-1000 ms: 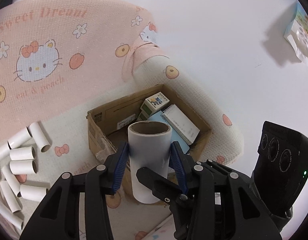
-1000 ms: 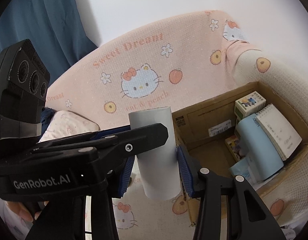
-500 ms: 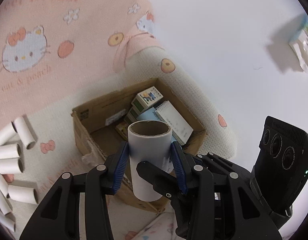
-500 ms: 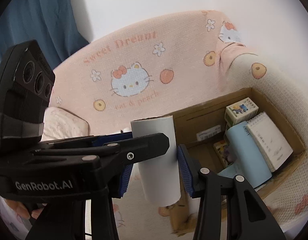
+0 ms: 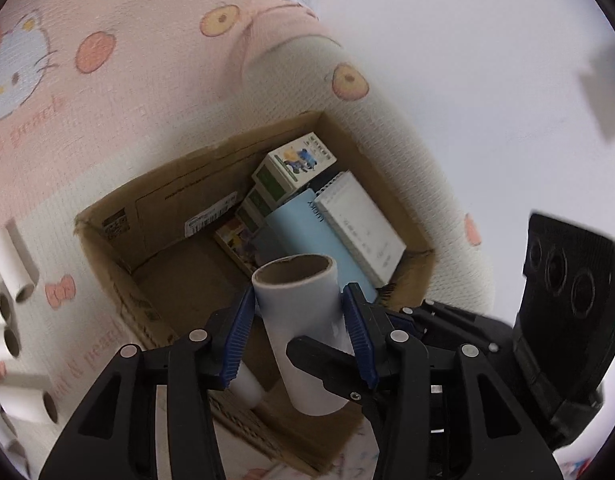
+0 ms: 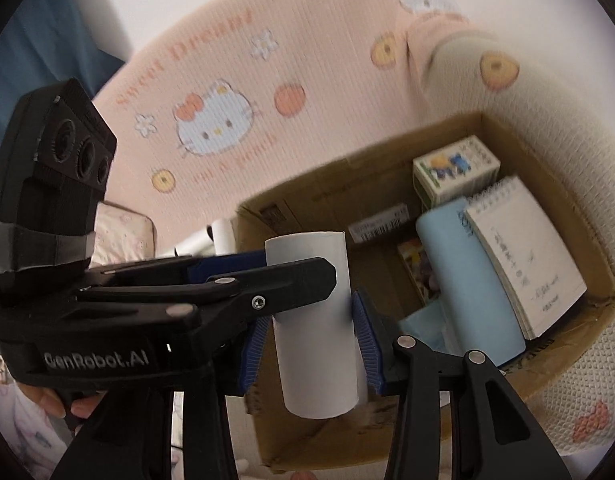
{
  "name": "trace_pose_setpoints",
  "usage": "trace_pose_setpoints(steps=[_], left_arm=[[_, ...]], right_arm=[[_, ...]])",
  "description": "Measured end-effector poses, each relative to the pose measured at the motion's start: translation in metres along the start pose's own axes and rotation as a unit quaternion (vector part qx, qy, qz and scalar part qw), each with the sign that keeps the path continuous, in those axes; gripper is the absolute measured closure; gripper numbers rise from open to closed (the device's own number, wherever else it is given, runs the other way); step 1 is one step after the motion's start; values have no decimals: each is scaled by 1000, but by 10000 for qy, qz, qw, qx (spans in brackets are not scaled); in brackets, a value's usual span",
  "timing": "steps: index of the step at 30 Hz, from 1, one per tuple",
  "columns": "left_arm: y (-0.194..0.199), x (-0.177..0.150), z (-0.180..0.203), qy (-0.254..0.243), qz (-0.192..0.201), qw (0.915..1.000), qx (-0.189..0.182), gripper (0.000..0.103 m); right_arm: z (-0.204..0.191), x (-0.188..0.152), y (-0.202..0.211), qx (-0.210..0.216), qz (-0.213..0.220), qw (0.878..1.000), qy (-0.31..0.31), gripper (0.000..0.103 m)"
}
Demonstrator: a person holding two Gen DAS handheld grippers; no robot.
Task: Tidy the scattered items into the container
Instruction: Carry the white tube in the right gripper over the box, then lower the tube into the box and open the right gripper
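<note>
My left gripper is shut on a white cardboard tube, held upright over the near part of the open cardboard box. My right gripper is shut on another white tube, also upright over the box, whose near rim is below it. The left gripper's body crosses in front of the right one in the right wrist view. Inside the box lie a light blue roll, a spiral notepad and small printed cartons. Several loose white tubes lie on the bed left of the box.
The box sits on a pink and cream Hello Kitty bedsheet against a rolled cream bolster. A white wall is behind it. A blue curtain hangs at the far left in the right wrist view.
Both grippers have moved forward and down toward the box, each still holding its tube. The box now looks larger and lies directly beneath the tubes.
</note>
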State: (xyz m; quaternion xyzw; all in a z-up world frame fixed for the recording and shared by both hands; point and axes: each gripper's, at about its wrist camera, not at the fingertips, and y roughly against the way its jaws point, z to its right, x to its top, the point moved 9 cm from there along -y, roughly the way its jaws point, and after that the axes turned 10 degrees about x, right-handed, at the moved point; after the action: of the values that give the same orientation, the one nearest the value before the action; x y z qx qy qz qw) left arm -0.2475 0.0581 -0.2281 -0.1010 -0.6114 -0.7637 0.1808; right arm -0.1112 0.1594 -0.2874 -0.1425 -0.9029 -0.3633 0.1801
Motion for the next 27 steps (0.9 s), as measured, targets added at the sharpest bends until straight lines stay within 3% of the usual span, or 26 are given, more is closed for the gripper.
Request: trace_pose_setpoints(steps=[5,12,16,18,19,20,22,27], left_arm=[[-13,3,-3,-402,-62,9991,78,55],[-33,10,-25,119,-408,9989,-210,55],[-32,21,-40,119,-150,9997,175,55],[-28,26,-46,140,-40,9998,168,55],[-26,28,-49,149,-13,9998,89,62],[-25,29,-51,141,11,9999,40,76],[-22,30,-58,102,49,9999,101,88],[-24,27,-73,136,-15,9998,165,89]], right_arm=[[7,1,-19,-46,-382,9993,16,64],[17,4,-38,-56,-728,9972,-143,65],[24,-5,-54,-325,-1188,9923,-135,65],[30,-13,-64,-488,-1494,9874,-156,65],[34,-18,-69,-519,-1650,9847,-209,66],[37,-22,-75,-554,-1798,9818,-270,66],[44,-28,-85,-611,-2045,9763,-358,67],[62,-44,-110,-889,-2646,9577,-696,68]])
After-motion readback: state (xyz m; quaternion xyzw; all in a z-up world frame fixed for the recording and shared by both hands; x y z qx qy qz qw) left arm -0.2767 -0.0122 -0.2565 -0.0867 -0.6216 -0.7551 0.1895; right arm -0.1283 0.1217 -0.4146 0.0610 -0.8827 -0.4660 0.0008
